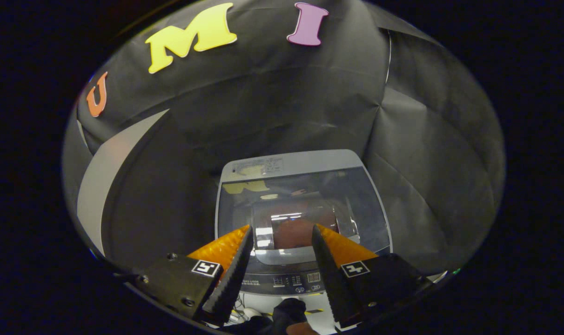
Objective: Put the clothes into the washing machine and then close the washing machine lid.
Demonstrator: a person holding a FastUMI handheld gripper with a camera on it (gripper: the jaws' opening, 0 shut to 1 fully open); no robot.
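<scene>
The washing machine (303, 218) stands ahead of and below the gripper (281, 232), backed by the booth wall (282, 102). Its lid (305, 204) lies flat on top, its control panel (295, 280) nearest, between the spread, empty fingers (231, 274).

Dim booth, creased black cloth wall (282, 102)

Camera looks down past tongs (282, 232) onto washing machine (300, 204).
</scene>
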